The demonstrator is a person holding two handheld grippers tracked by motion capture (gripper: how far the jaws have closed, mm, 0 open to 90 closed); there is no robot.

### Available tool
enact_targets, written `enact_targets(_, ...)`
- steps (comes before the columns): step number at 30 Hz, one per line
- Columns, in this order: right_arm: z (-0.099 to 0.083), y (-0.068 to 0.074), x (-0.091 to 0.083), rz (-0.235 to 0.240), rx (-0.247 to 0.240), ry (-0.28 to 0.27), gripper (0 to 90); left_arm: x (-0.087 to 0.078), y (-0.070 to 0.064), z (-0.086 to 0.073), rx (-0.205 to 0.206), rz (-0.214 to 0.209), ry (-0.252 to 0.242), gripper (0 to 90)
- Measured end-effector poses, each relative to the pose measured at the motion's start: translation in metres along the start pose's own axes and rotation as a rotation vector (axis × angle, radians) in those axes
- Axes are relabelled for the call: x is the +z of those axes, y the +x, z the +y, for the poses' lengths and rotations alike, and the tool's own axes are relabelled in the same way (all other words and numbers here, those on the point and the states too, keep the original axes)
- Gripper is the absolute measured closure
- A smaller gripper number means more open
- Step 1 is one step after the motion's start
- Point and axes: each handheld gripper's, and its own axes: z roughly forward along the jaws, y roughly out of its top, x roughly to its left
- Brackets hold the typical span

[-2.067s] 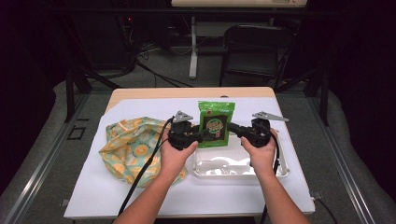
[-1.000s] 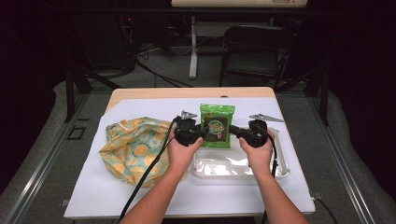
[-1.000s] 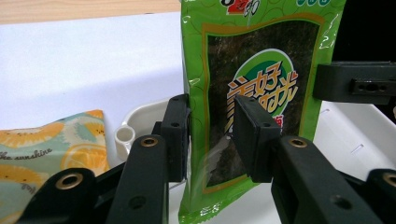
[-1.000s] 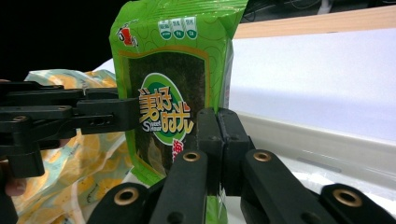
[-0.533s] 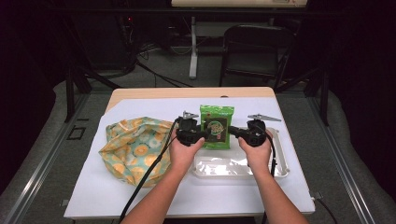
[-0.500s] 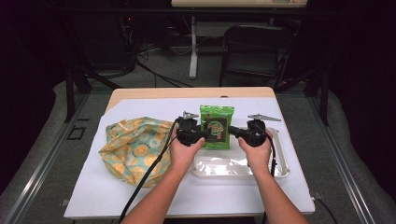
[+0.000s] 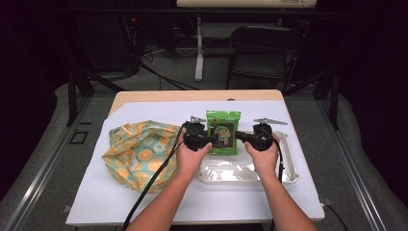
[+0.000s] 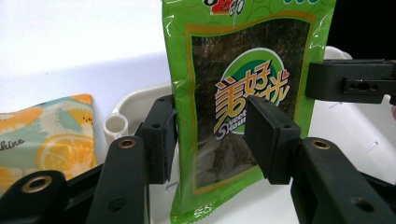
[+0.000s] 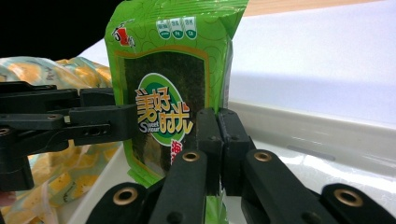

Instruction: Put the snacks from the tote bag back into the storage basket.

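Note:
A green seaweed snack packet (image 7: 222, 132) hangs upright between my two grippers, over the far edge of a white plastic tray (image 7: 288, 175). My right gripper (image 7: 239, 137) is shut on the packet's (image 9: 173, 60) right edge, its jaws pressed together (image 9: 218, 135). My left gripper (image 7: 211, 139) is open. In the left gripper view its jaws (image 8: 210, 135) stand wide apart, straddling the packet's (image 8: 243, 70) left side, one pad in front and one at the edge.
A yellow and teal patterned cloth bag (image 7: 139, 151) lies to the left of my left hand. The tray's rim (image 8: 135, 100) sits just below the packet. A white sheet (image 7: 240, 207) covers the table. A black chair (image 7: 264, 48) stands beyond the far edge.
Both hands have drawn slightly closer together and shifted a little away from me. The packet stays held upright between them.

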Motion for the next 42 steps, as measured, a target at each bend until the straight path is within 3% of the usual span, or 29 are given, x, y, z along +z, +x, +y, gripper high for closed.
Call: enact_targets(42, -0.006, -0.006, 0.019, -0.039, 0.03, 0.067, 85.4, 0.02, 0.008, -0.007, -0.026, 0.019, 0.083, 54.8)
